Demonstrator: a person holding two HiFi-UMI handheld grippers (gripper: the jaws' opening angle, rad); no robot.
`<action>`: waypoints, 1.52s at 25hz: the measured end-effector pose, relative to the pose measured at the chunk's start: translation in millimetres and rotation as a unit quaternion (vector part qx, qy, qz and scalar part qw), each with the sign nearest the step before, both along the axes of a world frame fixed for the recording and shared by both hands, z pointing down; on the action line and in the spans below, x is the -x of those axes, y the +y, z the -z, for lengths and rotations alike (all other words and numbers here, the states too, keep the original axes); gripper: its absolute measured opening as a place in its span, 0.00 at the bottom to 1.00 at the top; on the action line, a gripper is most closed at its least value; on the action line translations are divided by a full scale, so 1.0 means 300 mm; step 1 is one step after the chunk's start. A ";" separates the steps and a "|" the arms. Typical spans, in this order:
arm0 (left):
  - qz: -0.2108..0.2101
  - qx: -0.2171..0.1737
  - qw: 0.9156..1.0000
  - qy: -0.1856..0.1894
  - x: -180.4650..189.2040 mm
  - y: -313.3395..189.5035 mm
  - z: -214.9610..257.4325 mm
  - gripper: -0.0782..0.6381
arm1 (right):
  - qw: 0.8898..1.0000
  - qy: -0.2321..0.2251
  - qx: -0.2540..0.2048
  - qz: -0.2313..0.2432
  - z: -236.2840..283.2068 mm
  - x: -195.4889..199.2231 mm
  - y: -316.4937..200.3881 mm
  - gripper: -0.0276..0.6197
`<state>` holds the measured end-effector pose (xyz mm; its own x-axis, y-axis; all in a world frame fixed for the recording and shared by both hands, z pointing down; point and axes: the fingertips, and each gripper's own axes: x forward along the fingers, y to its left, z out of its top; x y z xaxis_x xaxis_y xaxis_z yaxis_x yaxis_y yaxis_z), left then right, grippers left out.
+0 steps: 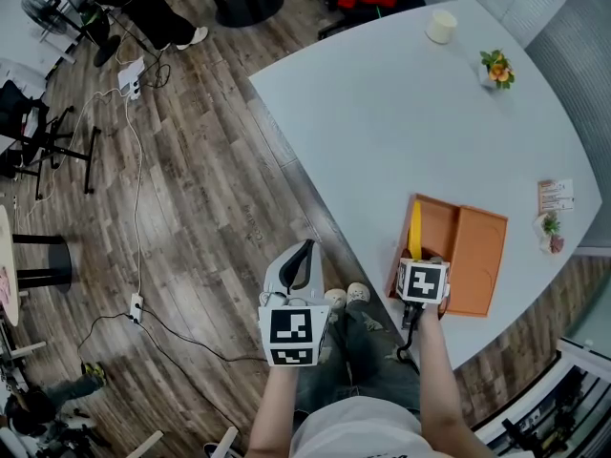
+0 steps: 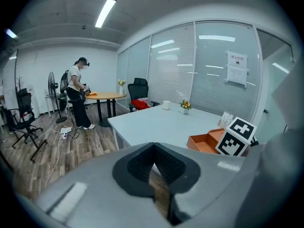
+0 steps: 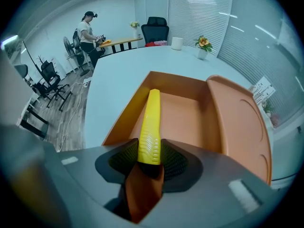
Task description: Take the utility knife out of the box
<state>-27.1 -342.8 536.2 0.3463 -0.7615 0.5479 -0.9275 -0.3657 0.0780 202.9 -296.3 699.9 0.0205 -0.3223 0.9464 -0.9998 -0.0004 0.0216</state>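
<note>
An open orange box (image 1: 474, 248) lies near the table's front right edge, its lid (image 3: 242, 122) folded out to the right. A yellow utility knife (image 3: 150, 126) points away along the box's left wall (image 3: 124, 113). My right gripper (image 3: 148, 159) is shut on the knife's near end, over the box's near edge. In the head view the knife (image 1: 415, 229) shows as a yellow strip just beyond the right gripper (image 1: 421, 277). My left gripper (image 1: 302, 256) is off the table over the floor, jaws together with nothing between them (image 2: 153, 167).
The pale table (image 1: 401, 113) carries a white cup (image 1: 440, 27), a small flower pot (image 1: 496, 68) and a card stand (image 1: 556, 196) far from the box. A person (image 2: 76, 91) stands at a round table in the background. Cables and chairs sit on the wooden floor at left.
</note>
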 end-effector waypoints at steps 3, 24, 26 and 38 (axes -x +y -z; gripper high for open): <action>0.001 -0.002 1.000 0.001 0.002 0.007 0.006 0.11 | 1.000 -0.013 -0.009 -0.013 0.006 -0.001 0.001 0.32; -0.013 -0.053 0.998 0.017 -0.032 0.044 0.146 0.11 | 0.982 -0.061 -0.172 -0.039 0.378 -0.030 -0.033 0.32; -0.014 -0.063 0.998 0.020 -0.034 0.046 0.174 0.11 | 0.979 -0.059 -0.192 -0.039 0.435 -0.036 -0.040 0.32; -0.011 -0.123 0.992 0.036 -0.032 0.045 0.363 0.11 | 0.954 -0.048 -0.294 -0.041 0.718 -0.071 -0.064 0.32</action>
